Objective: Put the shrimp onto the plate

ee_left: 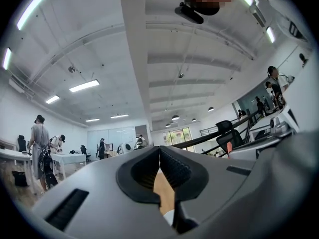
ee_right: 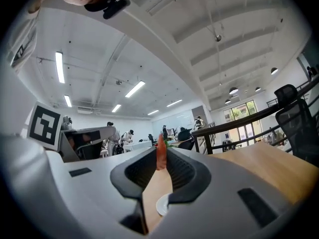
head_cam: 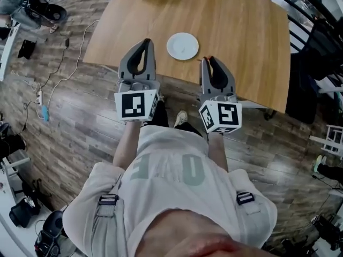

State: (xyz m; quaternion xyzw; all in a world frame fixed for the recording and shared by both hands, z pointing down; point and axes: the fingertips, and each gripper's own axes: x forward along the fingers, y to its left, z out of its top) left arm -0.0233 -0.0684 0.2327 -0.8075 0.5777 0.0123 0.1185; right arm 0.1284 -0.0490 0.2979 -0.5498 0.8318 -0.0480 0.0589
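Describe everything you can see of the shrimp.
The shrimp is a small orange-red sliver, pinched between the tips of the right gripper, its end poking past them. It hangs over the wooden table, not yet on the white plate, touching only the jaws. Finer detail is too small to tell.

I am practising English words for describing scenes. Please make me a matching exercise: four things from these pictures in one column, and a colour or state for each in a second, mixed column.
Things:
1 plate
2 shrimp
3 left gripper
4 table

Colour or state:
A shut, nothing in it
B light wood
C white, bare
D orange-red, held between the right gripper's fingers

Pairs: 1-C, 2-D, 3-A, 4-B
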